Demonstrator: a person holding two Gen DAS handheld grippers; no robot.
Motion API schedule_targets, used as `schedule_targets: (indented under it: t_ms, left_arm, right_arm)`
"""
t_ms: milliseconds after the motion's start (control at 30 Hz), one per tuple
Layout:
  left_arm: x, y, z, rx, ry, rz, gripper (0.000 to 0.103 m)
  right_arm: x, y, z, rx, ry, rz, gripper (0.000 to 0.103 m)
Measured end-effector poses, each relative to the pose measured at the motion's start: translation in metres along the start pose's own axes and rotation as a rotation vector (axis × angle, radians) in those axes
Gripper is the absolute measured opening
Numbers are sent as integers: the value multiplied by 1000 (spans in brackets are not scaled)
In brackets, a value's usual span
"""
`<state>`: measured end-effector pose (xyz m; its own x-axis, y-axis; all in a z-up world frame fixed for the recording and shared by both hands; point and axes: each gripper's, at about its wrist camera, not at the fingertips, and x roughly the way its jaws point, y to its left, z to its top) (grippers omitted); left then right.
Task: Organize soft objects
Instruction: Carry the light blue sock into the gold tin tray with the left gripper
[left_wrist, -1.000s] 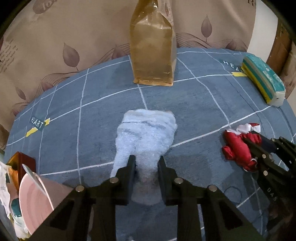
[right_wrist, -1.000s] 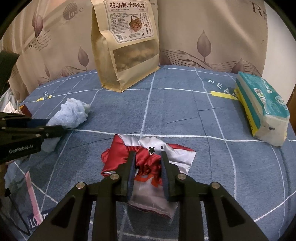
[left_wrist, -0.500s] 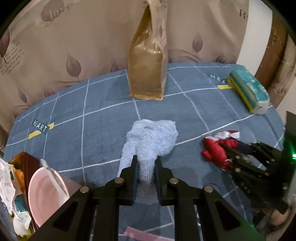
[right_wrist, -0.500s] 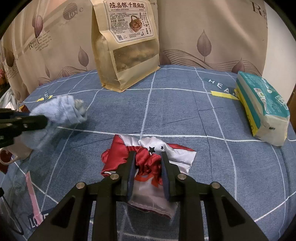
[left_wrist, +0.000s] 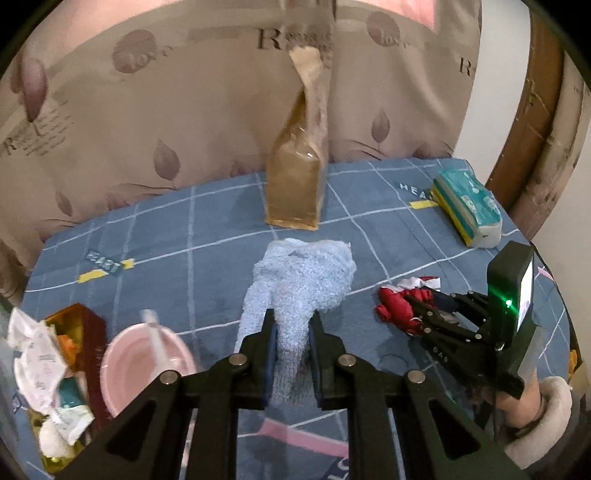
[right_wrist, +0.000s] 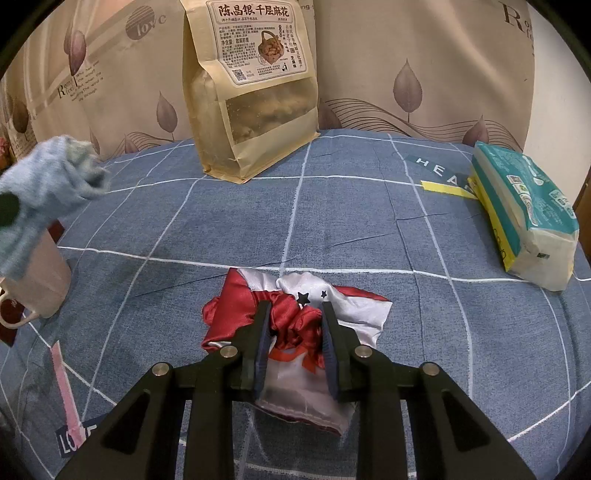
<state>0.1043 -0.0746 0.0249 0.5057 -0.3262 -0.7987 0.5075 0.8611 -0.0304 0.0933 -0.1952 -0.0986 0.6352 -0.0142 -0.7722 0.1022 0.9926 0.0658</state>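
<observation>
Your left gripper (left_wrist: 291, 341) is clamped on one end of the blue towel (left_wrist: 303, 277), and the towel hangs clear of the blue checked cloth (left_wrist: 192, 236); in the right wrist view it floats at the left edge above the pink cup (right_wrist: 35, 280). Expect it to be light, limp and fluffy; it will droop and swing from wherever you pinch it, so a bite deep into a bunched fold should hold better than a thin edge. Your right gripper (right_wrist: 293, 341) has its jaws pressed on the gathered middle of the red and white satin cloth (right_wrist: 295, 325), which lies on the blue checked cloth; satin looks slippery and thin, so I judge it could slide out of the pads; take a thick gather rather than a single layer.
</observation>
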Motion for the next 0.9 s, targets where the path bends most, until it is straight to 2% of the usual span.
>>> schedule_targets:
  t_ms: [167, 433, 700, 900]
  left_arm:
    - [-27, 27, -6, -32, -28, 41, 15]
    - [-68, 98, -26, -122, -61, 173, 15]
    - [-91, 177, -53, -250, -46, 308, 15]
    - [-95, 221, -73, -335, -20, 377, 15]
  right_arm:
    - [0, 0, 0, -1, 0, -1, 25]
    - [0, 1, -1, -1, 0, -3, 25]
    - [0, 1, 0, -2, 1, -5, 25]
    - [0, 1, 0, -3, 1, -6, 25]
